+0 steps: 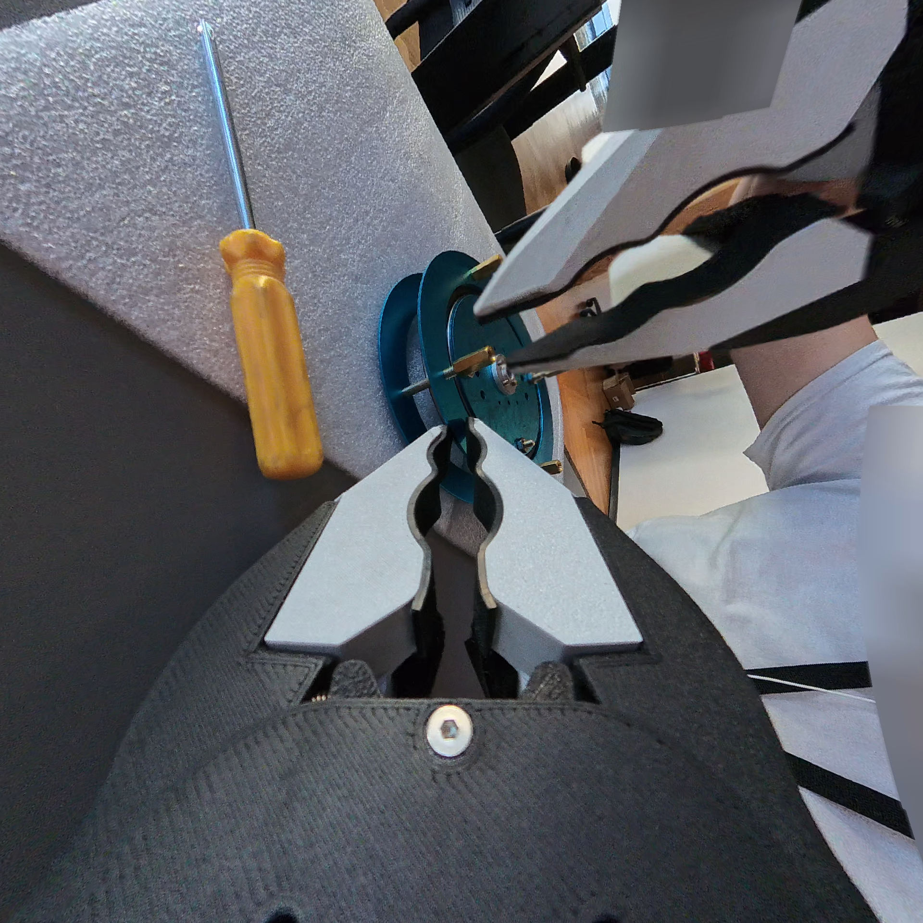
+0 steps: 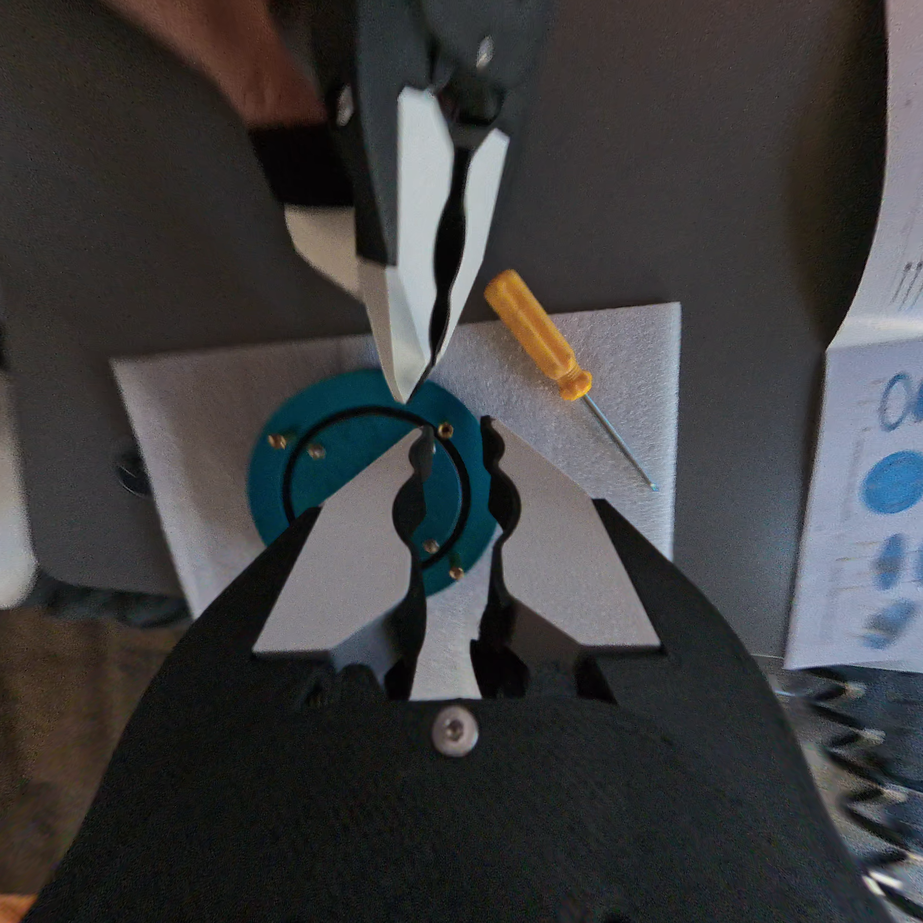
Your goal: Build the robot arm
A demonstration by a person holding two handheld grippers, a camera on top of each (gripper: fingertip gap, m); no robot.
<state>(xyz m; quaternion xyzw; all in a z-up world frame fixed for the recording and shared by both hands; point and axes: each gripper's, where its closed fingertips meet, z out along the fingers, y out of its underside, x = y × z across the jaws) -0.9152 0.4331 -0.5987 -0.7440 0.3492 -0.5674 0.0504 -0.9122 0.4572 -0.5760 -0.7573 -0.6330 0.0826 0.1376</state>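
Observation:
A blue metal disc assembly point(image 1: 499, 414) of two stacked plates with brass standoffs point(image 1: 472, 360) and a silver hub point(image 1: 503, 375) lies on a white foam sheet point(image 1: 125, 150). My left gripper point(image 1: 458, 428) is shut on the rim of the upper blue plate. In the right wrist view it point(image 2: 417, 394) comes in from above onto the disc point(image 2: 349, 449). My right gripper point(image 2: 455, 430) is open over the disc's inner plate, holding nothing. In the left wrist view it point(image 1: 492, 339) has one fingertip beside the hub. A yellow-handled screwdriver point(image 1: 272, 369) point(image 2: 537, 332) lies on the foam, apart from both grippers.
The foam sheet point(image 2: 200, 424) rests on a dark grey surface point(image 1: 100, 499). A white sheet with blue marks point(image 2: 874, 499) stands at the right. A person in a white shirt point(image 1: 749, 574) is close behind the right gripper. A wooden edge point(image 1: 584, 424) runs past the foam. Less than 4 cm separates the two grippers' tips. The right tips stand about 6 centimetres off the yellow-handled screwdriver point(image 2: 537, 332). My left wrist view point(image 1: 283, 362) looks at it from another angle.

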